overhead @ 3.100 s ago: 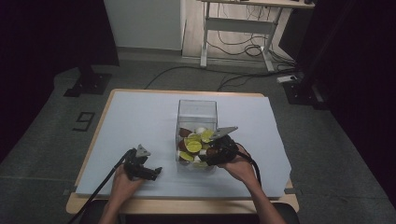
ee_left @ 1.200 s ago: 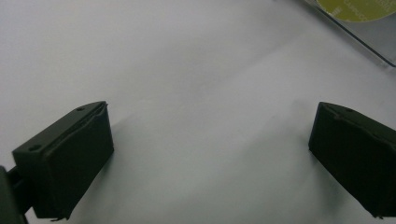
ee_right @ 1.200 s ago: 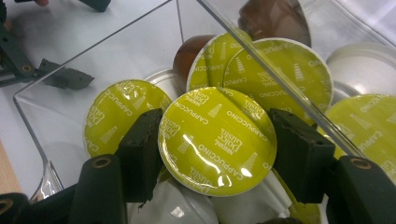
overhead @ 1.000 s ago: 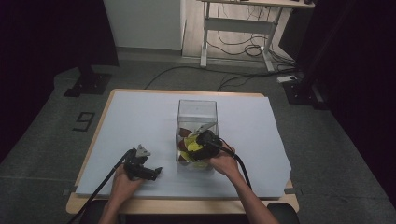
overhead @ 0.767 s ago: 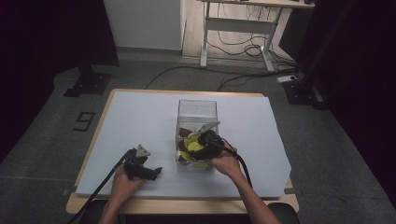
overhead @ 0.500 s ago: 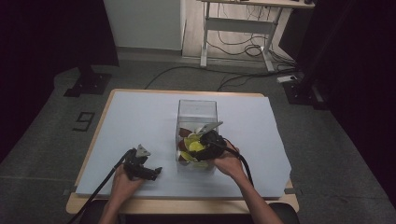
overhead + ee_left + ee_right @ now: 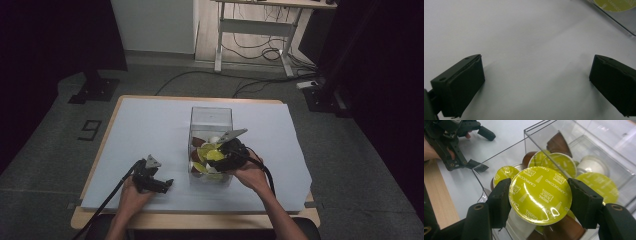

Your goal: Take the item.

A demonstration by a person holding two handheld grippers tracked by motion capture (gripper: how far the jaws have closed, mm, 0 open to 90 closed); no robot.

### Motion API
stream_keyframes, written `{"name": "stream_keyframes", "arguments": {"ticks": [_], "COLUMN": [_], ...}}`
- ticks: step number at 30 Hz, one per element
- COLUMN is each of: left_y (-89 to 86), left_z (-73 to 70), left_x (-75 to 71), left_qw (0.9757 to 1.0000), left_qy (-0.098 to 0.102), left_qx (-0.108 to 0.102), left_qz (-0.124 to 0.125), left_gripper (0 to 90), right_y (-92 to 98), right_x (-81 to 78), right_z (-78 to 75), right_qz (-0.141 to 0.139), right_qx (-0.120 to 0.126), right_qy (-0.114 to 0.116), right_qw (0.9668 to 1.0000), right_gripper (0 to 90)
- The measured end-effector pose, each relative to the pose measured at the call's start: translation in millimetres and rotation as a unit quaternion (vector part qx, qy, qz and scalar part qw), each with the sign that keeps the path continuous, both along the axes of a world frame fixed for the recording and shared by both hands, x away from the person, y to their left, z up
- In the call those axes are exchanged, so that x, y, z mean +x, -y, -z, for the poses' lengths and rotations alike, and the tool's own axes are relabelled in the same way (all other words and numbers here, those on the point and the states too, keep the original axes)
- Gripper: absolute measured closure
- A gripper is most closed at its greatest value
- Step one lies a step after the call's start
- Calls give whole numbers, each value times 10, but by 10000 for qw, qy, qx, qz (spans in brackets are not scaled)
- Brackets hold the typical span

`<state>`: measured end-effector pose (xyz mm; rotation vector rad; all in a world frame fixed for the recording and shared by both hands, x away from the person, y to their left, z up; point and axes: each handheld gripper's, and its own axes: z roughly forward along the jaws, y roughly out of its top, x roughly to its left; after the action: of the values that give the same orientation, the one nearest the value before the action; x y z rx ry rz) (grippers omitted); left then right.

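A clear plastic box [image 7: 211, 117] stands mid-table, holding several coffee capsules with yellow-green, brown and white tops. My right gripper [image 7: 220, 156] hangs over the box's near side, shut on a capsule with a yellow-green "Cappuccino" lid [image 7: 540, 195]; both pads press its rim, and it sits above the other capsules [image 7: 596, 183]. My left gripper [image 7: 162, 185] lies on the white sheet left of the box, open, with nothing between its fingers [image 7: 461, 85]. A corner of the box [image 7: 616, 15] shows in the left gripper view at top right.
A white sheet [image 7: 150, 130] covers the wooden table [image 7: 80, 217]. Cables trail from both grippers toward the near edge. A desk frame [image 7: 260, 30] and floor cables lie beyond the table.
My right gripper has lifted slightly with the yellow-green capsule, rising above the other capsules in the box. The left gripper has stayed where it was.
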<state>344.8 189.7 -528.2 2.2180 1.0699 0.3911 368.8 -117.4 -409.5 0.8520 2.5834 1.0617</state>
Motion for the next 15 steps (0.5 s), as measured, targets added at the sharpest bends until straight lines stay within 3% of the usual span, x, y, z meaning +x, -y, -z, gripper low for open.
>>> {"name": "stream_keyframes", "arguments": {"ticks": [15], "left_y": [2], "left_z": [1], "left_x": [2], "left_qw": [10000], "left_qy": [1], "left_qx": [-7], "left_qz": [-6], "left_gripper": [0], "right_y": [279], "right_x": [-18], "right_z": [-164], "right_qz": [221], "right_qx": [128], "right_qy": [223], "right_qw": [9994], "right_gripper": [380]}}
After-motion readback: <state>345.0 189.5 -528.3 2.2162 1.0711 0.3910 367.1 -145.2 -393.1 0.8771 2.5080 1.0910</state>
